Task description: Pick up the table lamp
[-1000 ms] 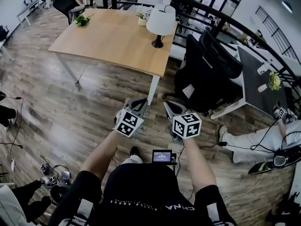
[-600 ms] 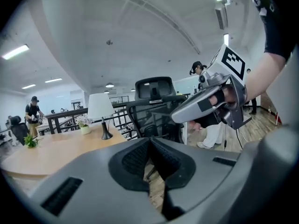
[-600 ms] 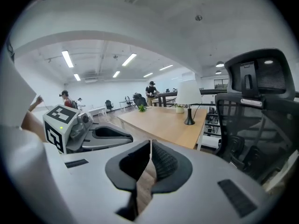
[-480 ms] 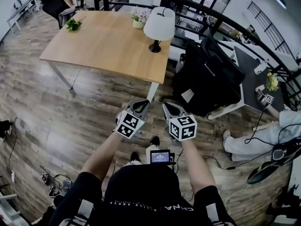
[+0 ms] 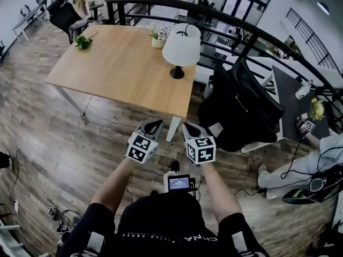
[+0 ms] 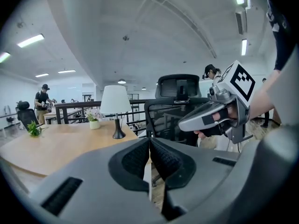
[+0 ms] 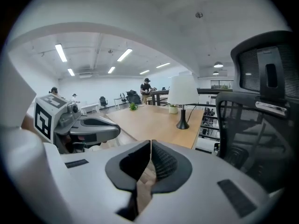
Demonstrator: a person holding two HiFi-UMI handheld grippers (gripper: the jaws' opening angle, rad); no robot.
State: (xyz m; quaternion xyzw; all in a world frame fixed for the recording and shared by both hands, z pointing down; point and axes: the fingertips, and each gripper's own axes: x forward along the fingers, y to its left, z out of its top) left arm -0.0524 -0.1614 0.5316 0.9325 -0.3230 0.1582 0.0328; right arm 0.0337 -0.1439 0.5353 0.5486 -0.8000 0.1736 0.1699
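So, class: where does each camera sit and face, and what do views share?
Head view: on the person's head, looking steeply down at the wooden table; both forearms, left gripper and right gripper show.
Left gripper view: rides the left gripper, facing the table lamp; its shut fingers and the right gripper show.
Right gripper view: rides the right gripper, facing likewise; shut fingers, left gripper show.
Shared: the table lamp.

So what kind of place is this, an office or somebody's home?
Most likely an open-plan office. A large wooden table carries the table lamp, a black mesh office chair stands beside it, and long strip lights run across a wide ceiling.
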